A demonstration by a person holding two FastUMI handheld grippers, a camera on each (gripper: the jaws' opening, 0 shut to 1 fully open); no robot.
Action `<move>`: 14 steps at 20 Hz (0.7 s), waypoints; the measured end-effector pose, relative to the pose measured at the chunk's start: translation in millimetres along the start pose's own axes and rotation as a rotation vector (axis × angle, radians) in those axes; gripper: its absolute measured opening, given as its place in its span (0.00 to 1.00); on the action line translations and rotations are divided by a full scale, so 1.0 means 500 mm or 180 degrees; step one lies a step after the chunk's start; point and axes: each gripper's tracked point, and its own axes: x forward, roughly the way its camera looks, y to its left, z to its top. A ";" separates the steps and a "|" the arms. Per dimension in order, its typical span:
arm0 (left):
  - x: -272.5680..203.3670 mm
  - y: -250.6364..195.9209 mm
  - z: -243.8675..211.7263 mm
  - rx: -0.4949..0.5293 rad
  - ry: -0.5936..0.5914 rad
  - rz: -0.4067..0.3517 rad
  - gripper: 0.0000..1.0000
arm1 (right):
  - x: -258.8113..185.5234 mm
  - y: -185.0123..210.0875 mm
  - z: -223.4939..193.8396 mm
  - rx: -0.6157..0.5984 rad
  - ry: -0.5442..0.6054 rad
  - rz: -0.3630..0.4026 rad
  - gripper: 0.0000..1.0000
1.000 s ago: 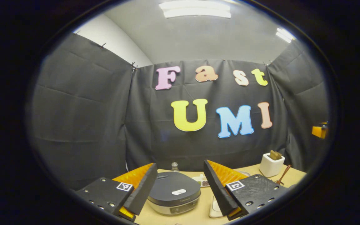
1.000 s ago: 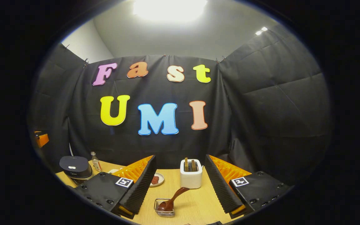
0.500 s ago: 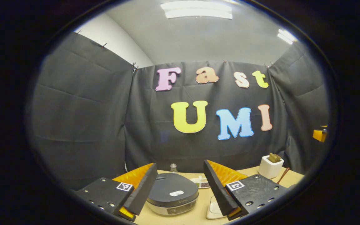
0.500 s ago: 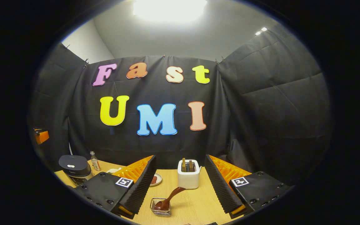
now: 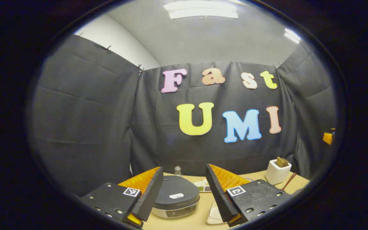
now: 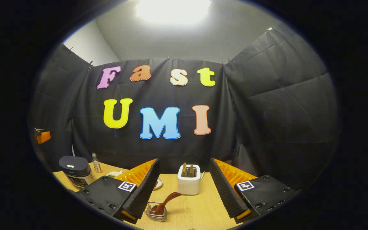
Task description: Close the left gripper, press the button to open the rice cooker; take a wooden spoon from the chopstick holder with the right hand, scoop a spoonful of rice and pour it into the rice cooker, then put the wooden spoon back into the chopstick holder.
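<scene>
Judging by the shut rice cooker [image 5: 175,198] on the bench [image 6: 196,210], nothing was done yet: left gripper [image 5: 184,191] and right gripper [image 6: 184,188] stood with fingers spread and empty, wooden spoon [image 6: 163,204] resting in its wire holder [image 6: 154,215].

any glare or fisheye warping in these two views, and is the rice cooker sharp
Right gripper view: the ceiling light is blown out to white glare. Left gripper view: the ceiling light panel keeps its outline, the rice cooker is fairly sharp. Both views bend the booth walls outward.

Dark grey-lidded rice cooker [image 5: 176,199], white toaster [image 6: 188,184], tan table [image 6: 200,210].
</scene>
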 end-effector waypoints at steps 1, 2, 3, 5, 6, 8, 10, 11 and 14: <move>0.001 -0.003 0.005 0.0021 -0.0015 0.0012 0.82 | 0.002 -0.004 -0.001 -0.0005 -0.0006 0.0020 0.93; 0.001 -0.001 0.012 0.0052 -0.0047 0.0047 0.82 | 0.003 -0.008 -0.005 -0.0020 -0.0011 0.0035 0.98; 0.006 0.002 0.014 0.0067 -0.0051 0.0067 0.74 | 0.005 -0.011 -0.007 -0.0038 -0.0006 0.0041 0.98; 0.013 0.006 0.013 0.0099 -0.0028 0.0042 0.56 | 0.006 -0.010 -0.017 -0.0024 0.0035 0.0053 0.98; 0.028 0.016 0.003 0.0112 0.0024 0.0049 0.49 | 0.007 -0.007 -0.018 -0.0004 0.0039 0.0063 0.98; 0.046 0.015 -0.032 0.0072 0.0132 -0.0011 0.43 | 0.011 -0.005 -0.022 -0.0031 0.0041 0.0028 0.98; 0.082 0.036 -0.052 -0.0010 0.0170 -0.0010 0.14 | 0.013 -0.005 -0.019 -0.0043 0.0025 -0.0072 0.98; 0.094 0.029 -0.074 -0.0067 0.0230 -0.0071 0.10 | 0.015 0.002 -0.016 0.0007 0.0020 -0.0106 0.98; 0.144 0.059 -0.138 -0.0104 0.0359 -0.0074 0.01 | 0.027 0.023 -0.023 0.0043 0.0043 -0.0175 0.98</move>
